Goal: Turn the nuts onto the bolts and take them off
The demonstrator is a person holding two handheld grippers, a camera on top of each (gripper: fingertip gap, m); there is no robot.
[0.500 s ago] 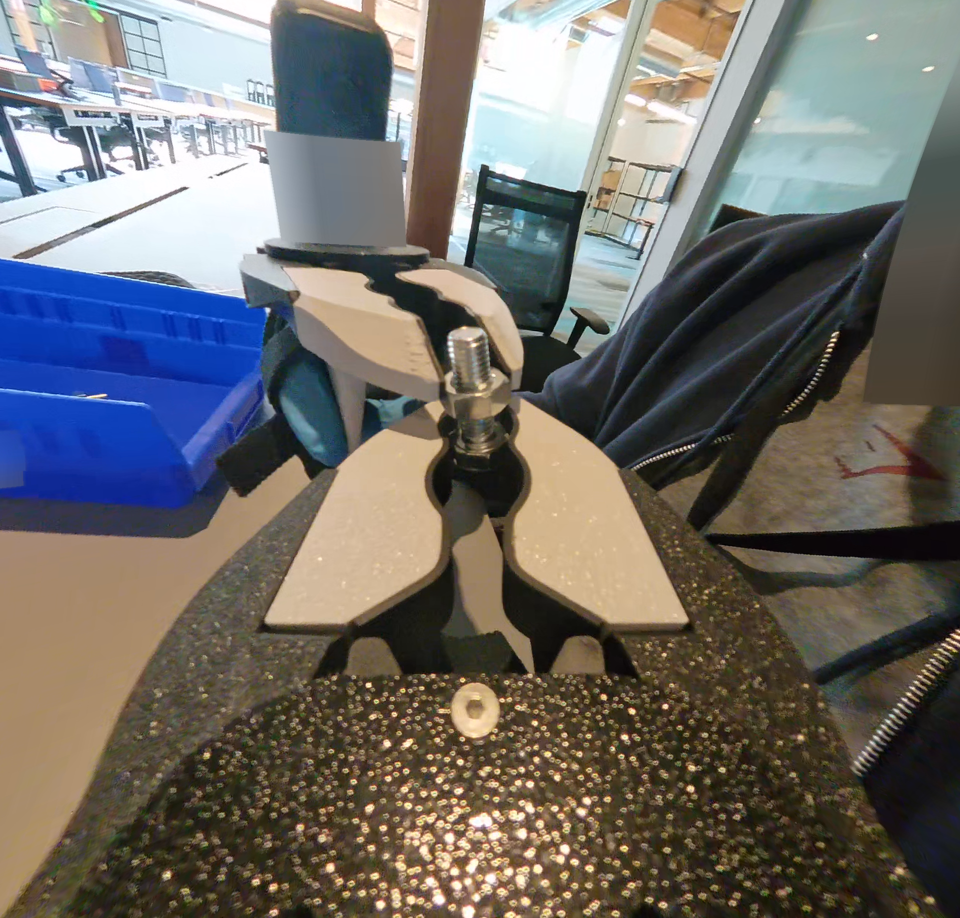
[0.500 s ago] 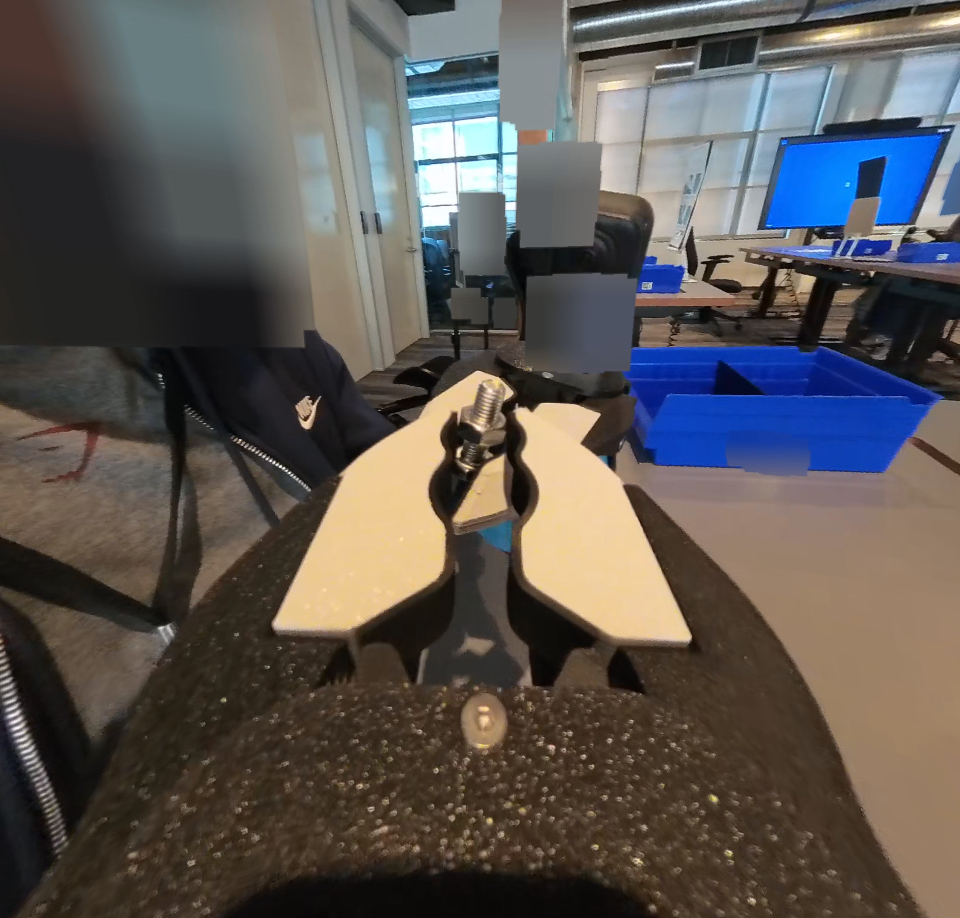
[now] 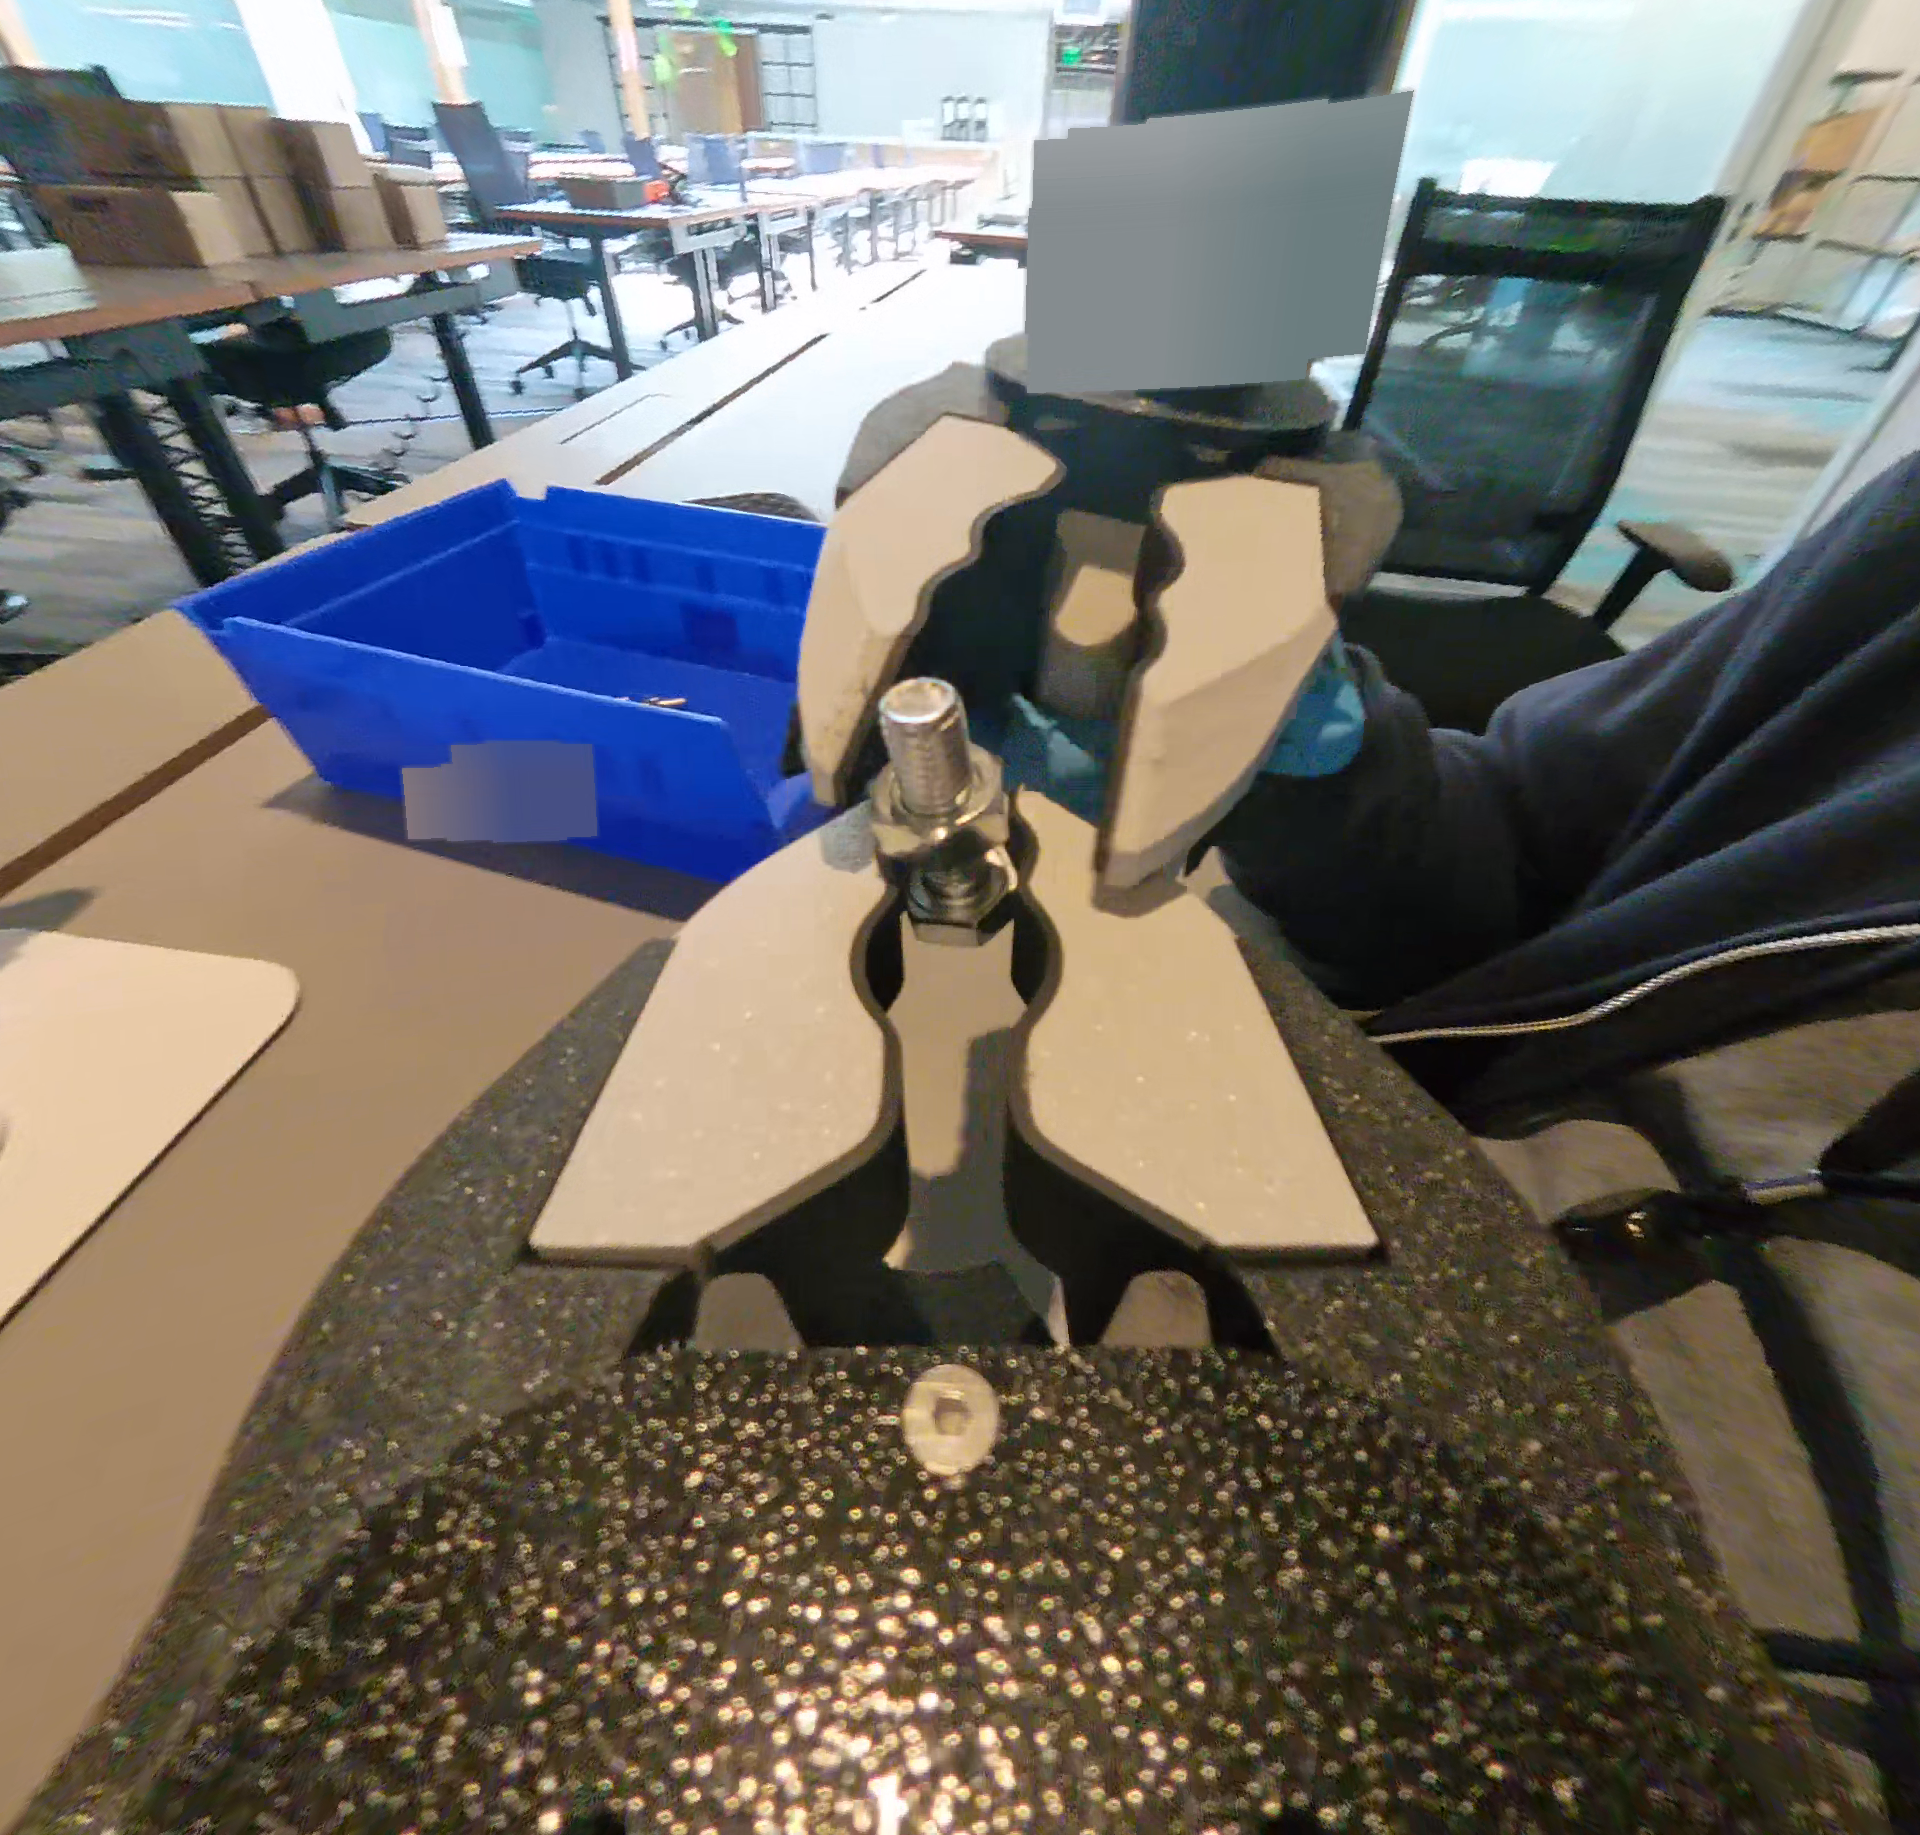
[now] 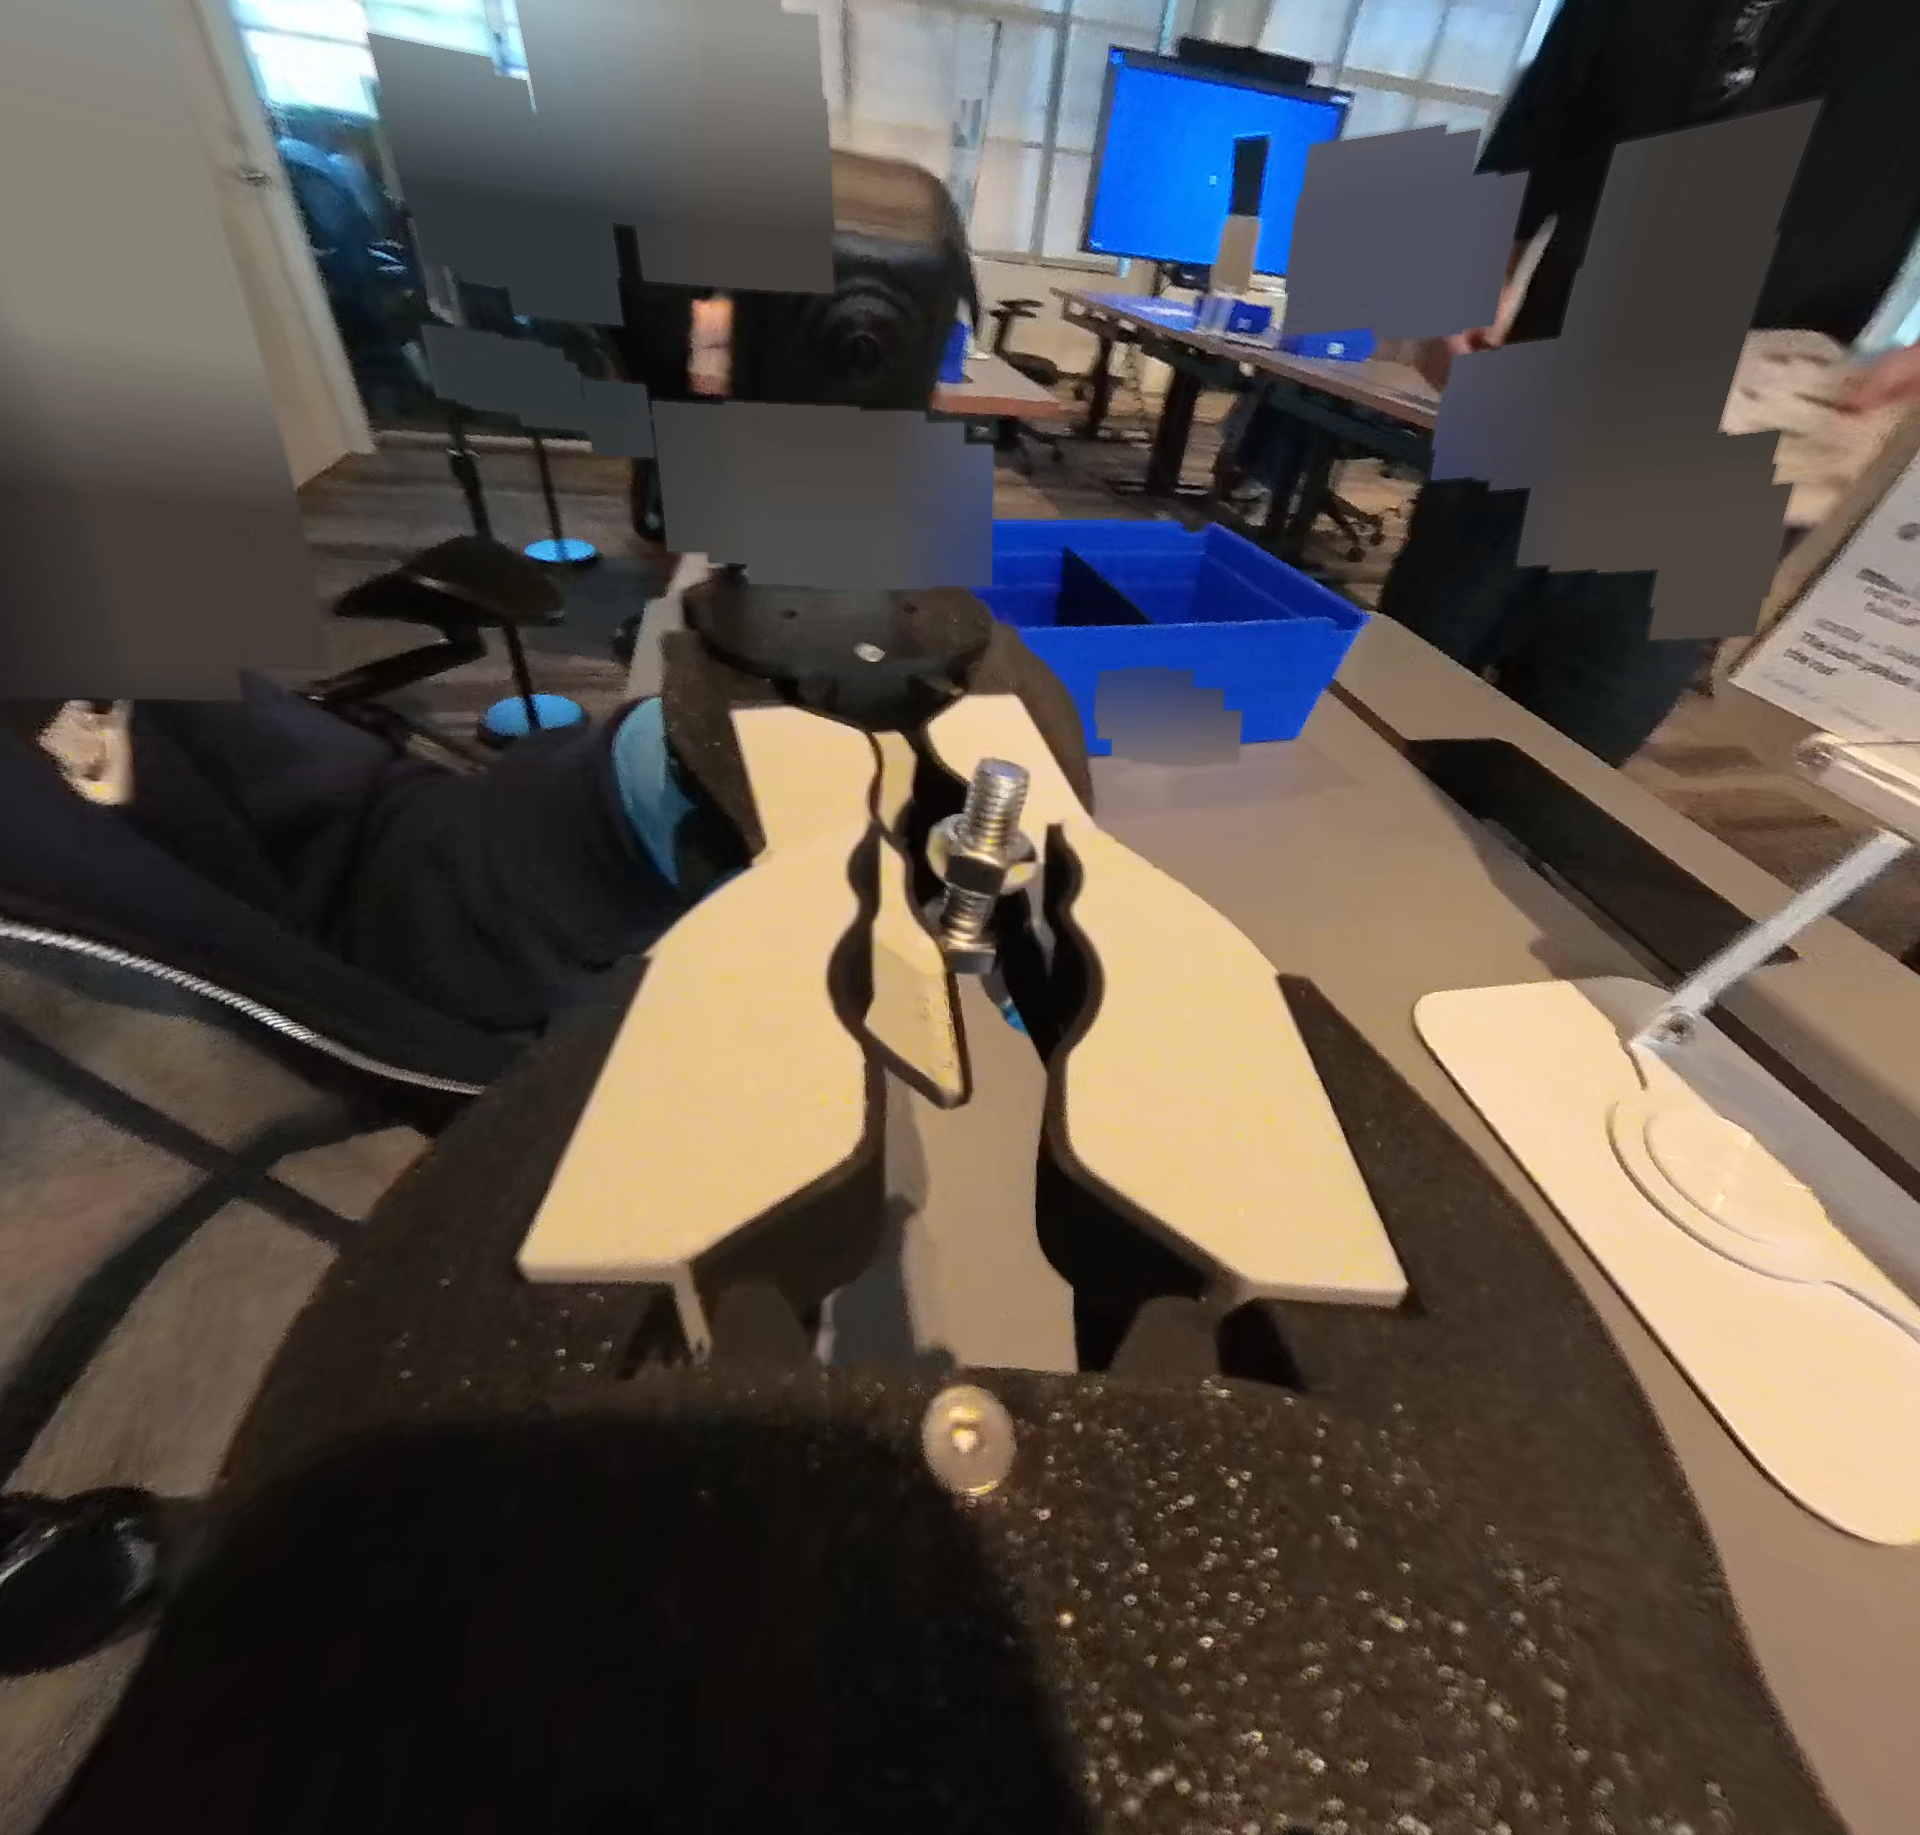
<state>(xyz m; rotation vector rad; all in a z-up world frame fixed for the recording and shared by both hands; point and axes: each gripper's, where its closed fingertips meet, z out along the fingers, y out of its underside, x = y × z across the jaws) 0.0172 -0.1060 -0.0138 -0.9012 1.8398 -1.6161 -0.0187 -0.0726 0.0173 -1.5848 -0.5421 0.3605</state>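
I see a threaded silver steel bolt (image 3: 925, 746) standing upright, its hexagonal head pinched between my left fingertips (image 3: 831, 892), a silver hexagonal steel nut (image 3: 940, 817) sitting partway down its shank, just above those fingertips.

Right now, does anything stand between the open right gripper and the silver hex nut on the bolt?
Nothing visible does: the right gripper straddles the silver hex nut on the threaded steel bolt, which the left gripper clamps.
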